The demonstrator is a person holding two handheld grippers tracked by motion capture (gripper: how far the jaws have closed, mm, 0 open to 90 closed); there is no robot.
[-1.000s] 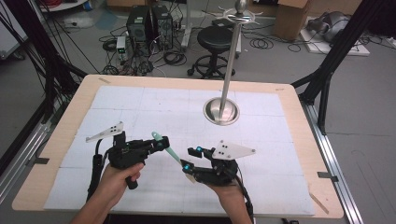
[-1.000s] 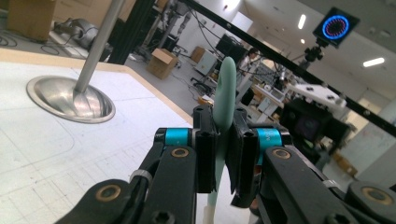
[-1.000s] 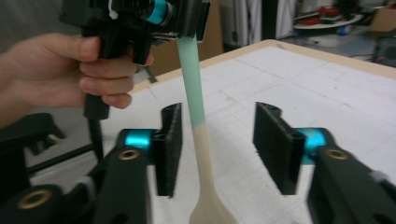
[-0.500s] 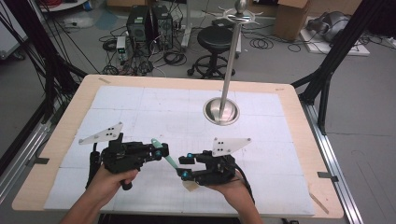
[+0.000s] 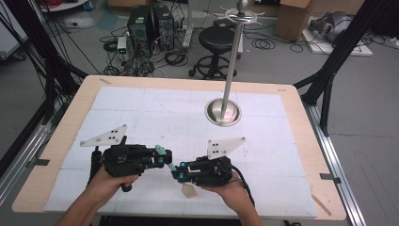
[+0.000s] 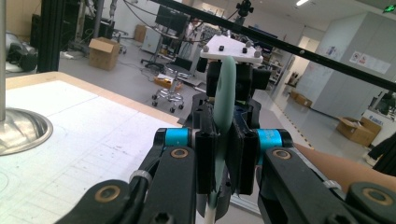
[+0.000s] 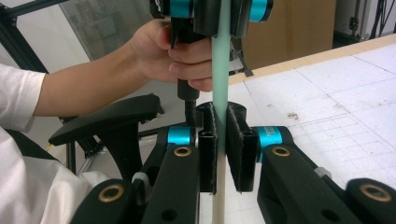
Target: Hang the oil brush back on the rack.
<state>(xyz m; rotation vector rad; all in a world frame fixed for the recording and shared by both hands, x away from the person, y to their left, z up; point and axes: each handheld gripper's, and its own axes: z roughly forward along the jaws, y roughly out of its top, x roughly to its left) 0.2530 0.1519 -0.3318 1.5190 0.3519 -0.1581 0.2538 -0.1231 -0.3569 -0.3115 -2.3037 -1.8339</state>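
High view: table with a pale wood border and a white gridded mat; a metal stand, round base and upright pole, sits on the mat right of centre. Left hand and right hand come in from the near edge, each on a black gripper. Left gripper and right gripper face each other tip to tip near the front of the mat. A mint-green spatula with a cream-coloured end spans between them, slanting down toward the near edge.

Left gripper view: left gripper has its jaws pressed onto the spatula, the green part rising between the pads and a white handle running out below. The right gripper body stands just behind, its pale plate on top. Stand base lies on the mat at far left. Wall signs in the background are too small to read.

Right gripper view: right gripper is clamped on the spatula's shaft, green above the pads, cream below. The left gripper grips the same shaft higher up, with the left hand around its handle and a white sleeve at left. No legible writing on either gripper.
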